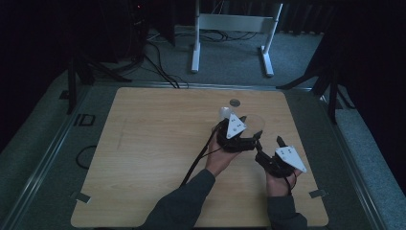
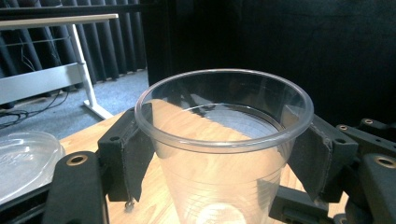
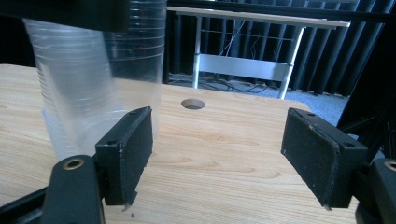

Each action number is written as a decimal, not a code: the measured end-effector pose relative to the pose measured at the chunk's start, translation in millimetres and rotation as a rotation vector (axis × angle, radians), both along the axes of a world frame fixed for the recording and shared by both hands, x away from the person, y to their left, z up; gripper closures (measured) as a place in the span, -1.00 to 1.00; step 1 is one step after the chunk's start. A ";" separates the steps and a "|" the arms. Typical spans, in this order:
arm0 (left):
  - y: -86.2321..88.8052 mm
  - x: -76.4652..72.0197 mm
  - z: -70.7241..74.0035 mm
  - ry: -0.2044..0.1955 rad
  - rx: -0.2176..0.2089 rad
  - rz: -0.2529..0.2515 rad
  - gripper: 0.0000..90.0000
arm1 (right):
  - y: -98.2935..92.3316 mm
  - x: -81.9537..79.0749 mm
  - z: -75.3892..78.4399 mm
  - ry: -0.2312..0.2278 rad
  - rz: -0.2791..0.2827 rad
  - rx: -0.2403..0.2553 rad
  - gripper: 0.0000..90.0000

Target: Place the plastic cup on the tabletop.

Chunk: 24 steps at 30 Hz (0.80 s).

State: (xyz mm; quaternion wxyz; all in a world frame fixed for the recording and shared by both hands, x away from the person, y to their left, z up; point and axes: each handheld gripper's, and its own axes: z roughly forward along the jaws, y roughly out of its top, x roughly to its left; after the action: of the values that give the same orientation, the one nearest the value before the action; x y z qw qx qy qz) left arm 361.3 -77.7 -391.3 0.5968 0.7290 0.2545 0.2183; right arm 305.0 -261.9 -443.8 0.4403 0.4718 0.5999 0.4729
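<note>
A clear plastic cup (image 2: 224, 140) stands upright between the jaws of my left gripper (image 2: 223, 156), whose pads (image 2: 135, 154) press on its wall just under the rim. In the high view the left gripper (image 1: 242, 132) is right of the table's middle, with the cup (image 1: 255, 125) at its far side. My right gripper (image 1: 269, 143) sits close to the right of it, jaws wide apart. In the right gripper view the right gripper (image 3: 219, 154) holds nothing, and the cup (image 3: 88, 93), with many close rings on its wall, rises just beyond the left pad (image 3: 128, 154).
A clear lid (image 2: 23, 158) lies on the wooden table (image 1: 153, 143) beside the cup, pale in the high view (image 1: 224, 112). A round hole (image 3: 193, 103) is in the table's far edge area. A white table frame (image 1: 234, 24) stands on the floor beyond.
</note>
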 end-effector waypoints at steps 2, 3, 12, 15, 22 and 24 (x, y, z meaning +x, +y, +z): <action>1.1 -0.4 -1.4 0.001 0.005 -0.001 -0.38 | -0.6 0.0 0.0 0.002 -0.002 0.002 -0.45; 1.7 -0.7 -2.1 0.000 0.006 0.000 -0.38 | -0.8 0.0 0.1 0.002 -0.004 0.005 -0.45; 7.6 -6.6 -5.3 -0.015 0.008 0.002 -0.38 | -1.4 1.4 -1.2 0.007 -0.004 0.004 -0.45; 9.8 -7.4 -8.0 -0.010 0.002 0.002 -0.38 | -1.3 1.6 -1.4 0.008 -0.004 0.003 -0.45; 13.0 -10.7 -16.6 -0.005 0.006 -0.001 -0.38 | -1.7 1.7 -1.3 0.006 -0.007 0.006 -0.45; 13.9 -10.7 -18.6 -0.002 0.006 0.000 -0.38 | -2.2 1.9 -1.4 0.006 -0.012 0.008 -0.45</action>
State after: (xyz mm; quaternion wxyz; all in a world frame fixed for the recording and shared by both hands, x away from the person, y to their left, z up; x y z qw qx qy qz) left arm 350.6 -63.8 -409.9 0.5949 0.7306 0.2530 0.2199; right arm 306.9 -264.0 -445.3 0.4396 0.4785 0.5965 0.4710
